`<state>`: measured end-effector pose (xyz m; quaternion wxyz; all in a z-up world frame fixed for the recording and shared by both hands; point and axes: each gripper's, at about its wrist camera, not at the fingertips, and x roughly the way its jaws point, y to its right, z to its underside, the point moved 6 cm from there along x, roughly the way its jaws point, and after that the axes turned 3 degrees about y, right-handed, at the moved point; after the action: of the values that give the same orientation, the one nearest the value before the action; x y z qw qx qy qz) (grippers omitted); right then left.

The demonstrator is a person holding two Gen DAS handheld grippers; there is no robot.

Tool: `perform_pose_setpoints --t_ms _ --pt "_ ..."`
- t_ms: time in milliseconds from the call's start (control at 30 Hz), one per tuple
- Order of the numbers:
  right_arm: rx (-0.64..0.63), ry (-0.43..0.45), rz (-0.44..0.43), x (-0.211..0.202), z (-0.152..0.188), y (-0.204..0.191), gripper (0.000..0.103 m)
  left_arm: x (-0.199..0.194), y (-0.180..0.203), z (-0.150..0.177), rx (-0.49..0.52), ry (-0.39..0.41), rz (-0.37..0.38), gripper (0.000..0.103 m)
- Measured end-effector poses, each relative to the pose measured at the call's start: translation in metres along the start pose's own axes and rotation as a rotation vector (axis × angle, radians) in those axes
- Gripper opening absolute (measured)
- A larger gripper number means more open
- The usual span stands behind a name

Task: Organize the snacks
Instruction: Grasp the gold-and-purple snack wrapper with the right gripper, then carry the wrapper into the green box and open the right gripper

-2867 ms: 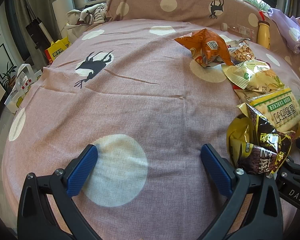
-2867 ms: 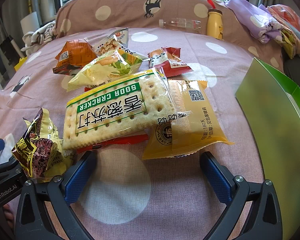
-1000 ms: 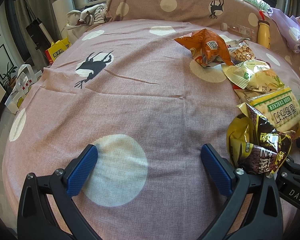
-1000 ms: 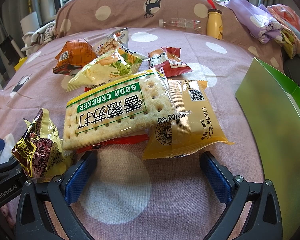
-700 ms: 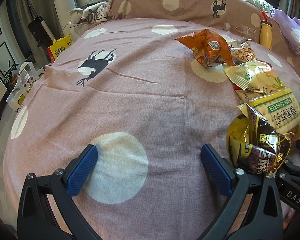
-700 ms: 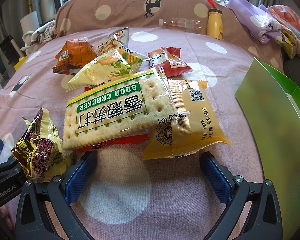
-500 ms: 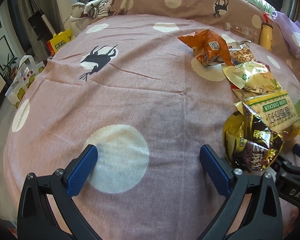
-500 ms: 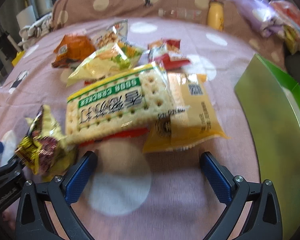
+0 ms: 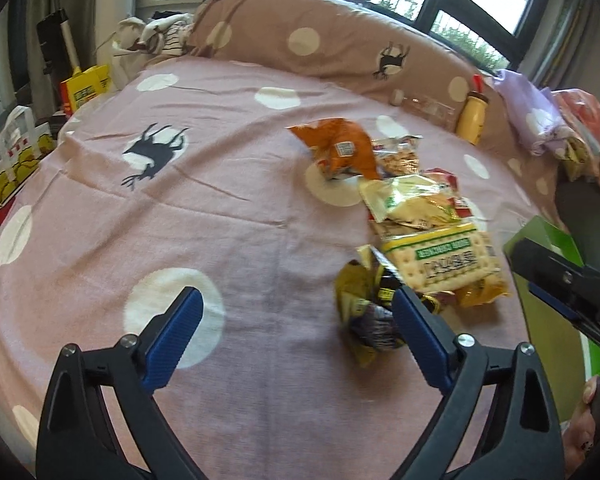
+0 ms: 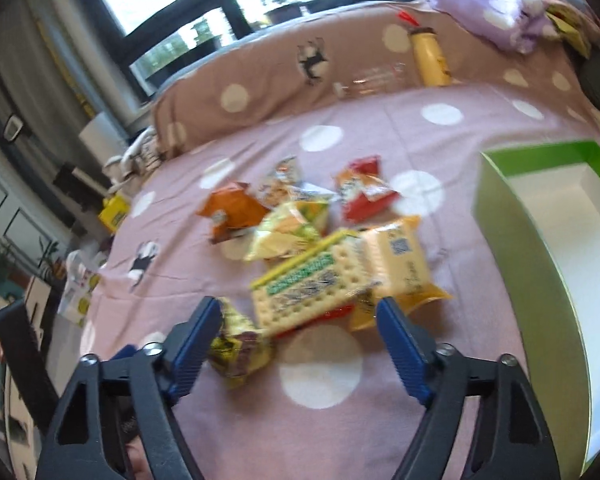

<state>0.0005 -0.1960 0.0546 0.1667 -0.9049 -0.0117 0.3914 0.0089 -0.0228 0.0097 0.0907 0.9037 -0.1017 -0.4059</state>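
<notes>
Both grippers lifted clear of the pink polka-dot bedspread (image 9: 228, 240); views now tilted, taking in more of the bed. Left gripper (image 9: 296, 330): jaws just been closing slightly, nothing between them, crumpled yellow-and-brown foil snack bag (image 9: 364, 312) now partly behind its right finger. Right gripper (image 10: 298, 338): jaws just been closing, noticeably narrower, no snack gripped. White inside of the green cardboard box (image 10: 496, 216) at the bed's right edge now visible.
</notes>
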Motion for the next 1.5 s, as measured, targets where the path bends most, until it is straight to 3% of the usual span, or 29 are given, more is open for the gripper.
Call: perform_pose_setpoints --t_ms 67,200,300,400,500,633,767,1033,1200,1500 --pt "-0.028 -0.028 -0.022 0.005 -0.007 -0.012 0.069 0.002 0.006 0.0 0.005 -0.011 0.036 0.091" --pt "-0.122 -0.093 -0.044 0.027 -0.012 -0.042 0.069 0.015 0.014 0.004 -0.009 -0.073 0.092 0.083" --pt "-0.116 -0.172 -0.075 0.053 -0.004 -0.05 0.067 0.021 0.017 0.008 -0.047 -0.109 0.146 0.08" --pt "-0.096 -0.239 -0.104 0.071 0.012 -0.049 0.054 0.023 0.018 0.011 -0.079 -0.125 0.193 0.073" --pt "-0.085 -0.259 -0.103 0.074 0.019 -0.044 0.05 0.025 0.021 0.013 -0.095 -0.138 0.237 0.066" --pt "-0.07 -0.262 -0.13 0.076 0.023 -0.043 0.049 0.021 0.03 0.016 -0.073 -0.141 0.292 0.045" --pt "-0.038 -0.289 -0.204 0.078 0.029 -0.044 0.043 0.017 0.035 0.018 -0.022 -0.127 0.282 0.039" --pt "-0.022 -0.236 -0.237 0.051 0.029 -0.046 0.041 -0.011 0.055 0.008 0.109 -0.005 0.246 0.034" --pt "-0.015 -0.106 -0.221 0.013 0.007 -0.036 0.041 -0.029 0.085 -0.009 0.189 0.086 0.275 0.034" --pt "0.123 0.124 -0.195 -0.061 -0.029 0.034 0.041 -0.056 0.172 -0.019 0.407 0.173 0.387 0.034"
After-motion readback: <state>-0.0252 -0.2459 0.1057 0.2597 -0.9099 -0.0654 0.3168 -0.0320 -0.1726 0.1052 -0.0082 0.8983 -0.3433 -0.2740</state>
